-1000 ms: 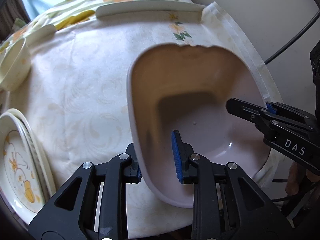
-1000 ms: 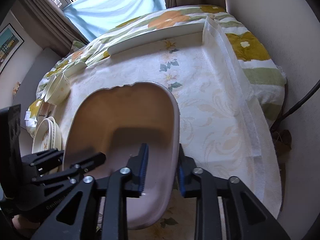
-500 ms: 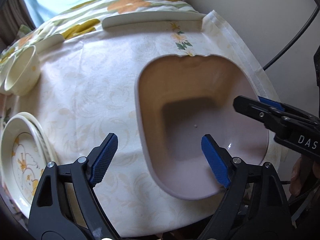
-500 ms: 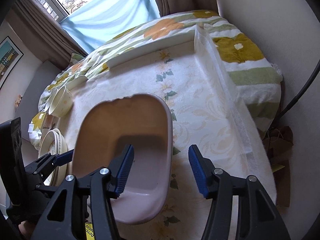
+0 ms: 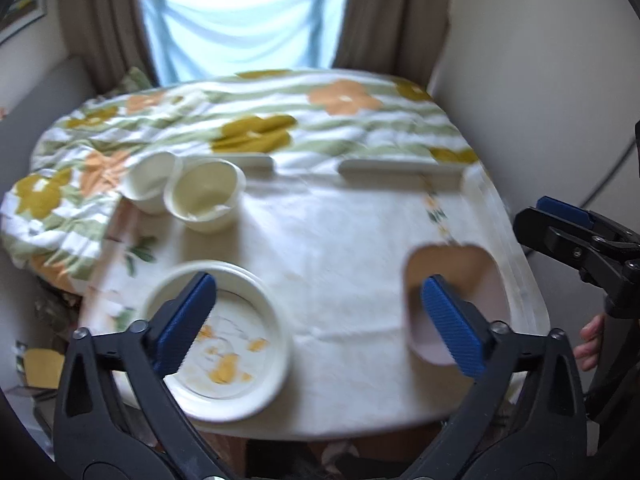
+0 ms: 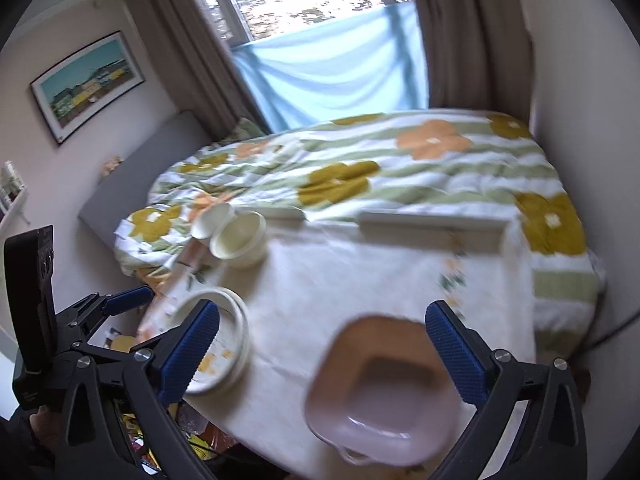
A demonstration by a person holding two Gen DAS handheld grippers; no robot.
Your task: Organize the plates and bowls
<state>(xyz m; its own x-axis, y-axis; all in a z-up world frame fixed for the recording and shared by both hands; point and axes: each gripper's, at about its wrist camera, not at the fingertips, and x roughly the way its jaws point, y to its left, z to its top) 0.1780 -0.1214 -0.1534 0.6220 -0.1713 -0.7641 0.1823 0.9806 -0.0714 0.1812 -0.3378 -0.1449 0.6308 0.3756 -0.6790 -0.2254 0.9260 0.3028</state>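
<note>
The pink square dish is set down alone at the table's near right edge, the stacked plates and two bowls lie ungathered, and nothing is gripped by the opening left hand-held gripper or right hand-held gripper.

Motion blur smears the 2 cups; a blue pad covers part of the plate stack.
</note>
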